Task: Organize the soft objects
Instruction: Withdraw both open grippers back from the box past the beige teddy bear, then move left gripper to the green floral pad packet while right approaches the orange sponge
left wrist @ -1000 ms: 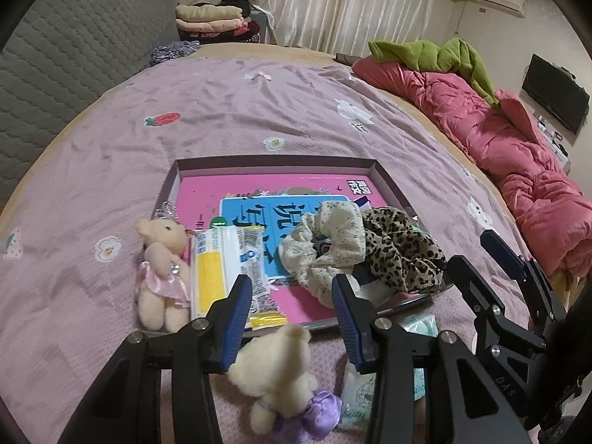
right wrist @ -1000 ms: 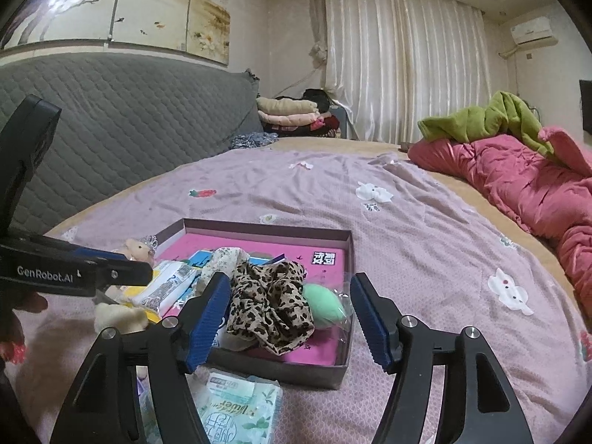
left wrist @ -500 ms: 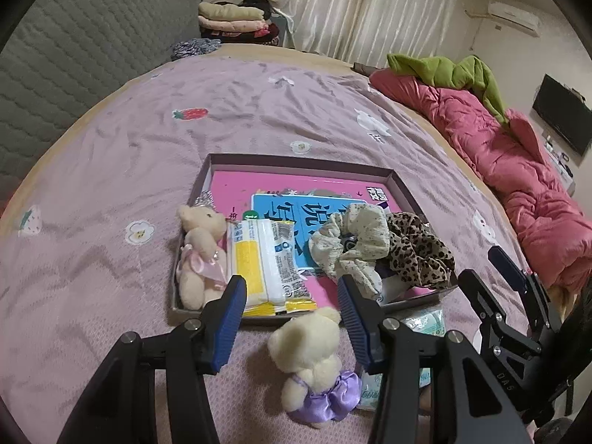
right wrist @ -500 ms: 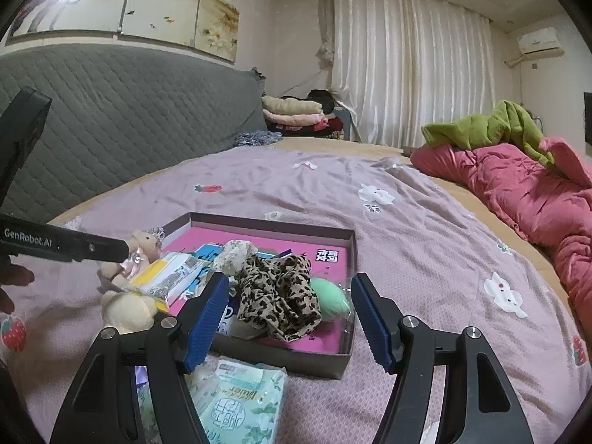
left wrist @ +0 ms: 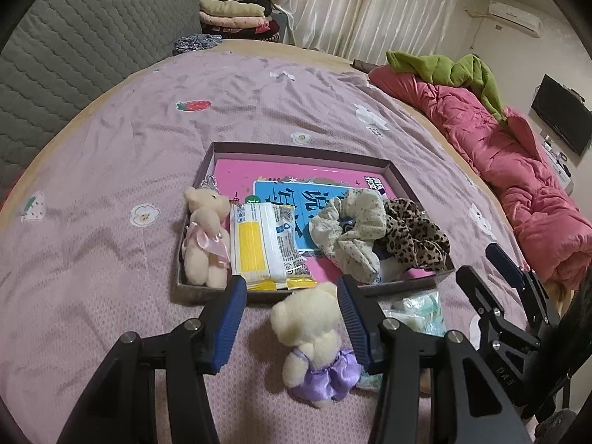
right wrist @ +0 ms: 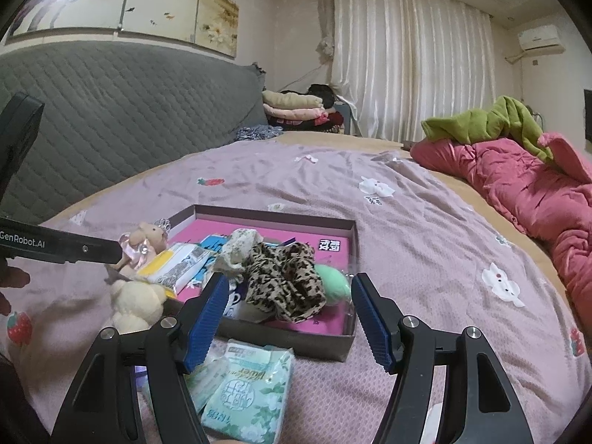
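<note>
In the left wrist view, the left gripper (left wrist: 290, 318) hung low in the middle with its blue jaws apart and nothing squeezed. The little cream bear in a purple dress (left wrist: 314, 344) lay on the purple bed cover (left wrist: 111, 296) between those jaws but not touched, just at the 6 o'clock side of the shallow box (left wrist: 296, 150). Inside the box, a bear in a pink dress (left wrist: 205, 236) lay at 9 o'clock, a yellow and white packet (left wrist: 264, 246) lay next to it, and a pale scrunchie (left wrist: 351, 229) and a leopard scrunchie (left wrist: 414, 235) sat at 3 o'clock. A pink and blue book (left wrist: 285, 174) lined the bottom, and its big letters could not be read from here. To do this step well, I think the jaws should go down around the purple bear's soft tummy, close gently, then lift it over the wall into the bare spot. In the right wrist view, the right gripper (right wrist: 288, 314) was let go too, wide and empty, at 6 o'clock. A green tissue pack (right wrist: 246, 388) lay on the bed under it, outside the box, and its writing was too small to read. At 9 o'clock the other tool showed the words "GenRobot.AI" (right wrist: 22, 242). A green puff (right wrist: 331, 283) sat by the leopard scrunchie
</note>
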The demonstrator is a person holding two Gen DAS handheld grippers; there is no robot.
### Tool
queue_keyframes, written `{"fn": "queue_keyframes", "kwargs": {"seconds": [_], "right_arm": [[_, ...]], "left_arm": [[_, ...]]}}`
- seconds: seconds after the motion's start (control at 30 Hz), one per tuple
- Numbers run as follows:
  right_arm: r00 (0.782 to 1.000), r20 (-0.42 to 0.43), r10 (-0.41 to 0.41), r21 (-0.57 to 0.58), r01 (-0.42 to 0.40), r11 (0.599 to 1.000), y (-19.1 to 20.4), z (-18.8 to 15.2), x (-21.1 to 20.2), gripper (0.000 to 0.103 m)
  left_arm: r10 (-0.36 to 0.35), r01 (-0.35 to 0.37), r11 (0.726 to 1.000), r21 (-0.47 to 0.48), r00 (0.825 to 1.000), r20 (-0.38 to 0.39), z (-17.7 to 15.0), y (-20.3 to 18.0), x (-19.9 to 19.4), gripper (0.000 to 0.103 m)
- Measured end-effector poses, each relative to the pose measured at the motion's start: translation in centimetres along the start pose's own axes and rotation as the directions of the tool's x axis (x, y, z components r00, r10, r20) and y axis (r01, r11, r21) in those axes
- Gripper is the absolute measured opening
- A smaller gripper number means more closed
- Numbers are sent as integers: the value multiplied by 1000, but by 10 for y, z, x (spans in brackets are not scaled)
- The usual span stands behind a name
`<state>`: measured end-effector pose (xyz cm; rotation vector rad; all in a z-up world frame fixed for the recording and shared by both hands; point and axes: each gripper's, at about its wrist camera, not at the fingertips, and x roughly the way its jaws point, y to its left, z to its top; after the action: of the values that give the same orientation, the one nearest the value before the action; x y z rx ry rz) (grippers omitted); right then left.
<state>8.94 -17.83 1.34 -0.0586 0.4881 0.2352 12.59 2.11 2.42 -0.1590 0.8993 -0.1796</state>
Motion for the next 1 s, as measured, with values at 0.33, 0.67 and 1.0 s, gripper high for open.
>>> {"fn": "queue_keyframes", "kwargs": {"seconds": [0.33,0.67,1.0], "right_arm": [[1000,-15,19,-3,-19,1000,14,-3,-12,70],[999,-38,17,-14,-18,1000,21,-7,-25,70],[997,-68,28,-21,-29,999,25,-13,-35,70]], "left_arm": [[-8,8,1000,9,1000,-1,-9,-3,-11,51],[-18,18,1000,20,1000,3,-16,-6,-22,51],[-28,28,999,40,1000,-7,-24,-14,-29,51]]}}
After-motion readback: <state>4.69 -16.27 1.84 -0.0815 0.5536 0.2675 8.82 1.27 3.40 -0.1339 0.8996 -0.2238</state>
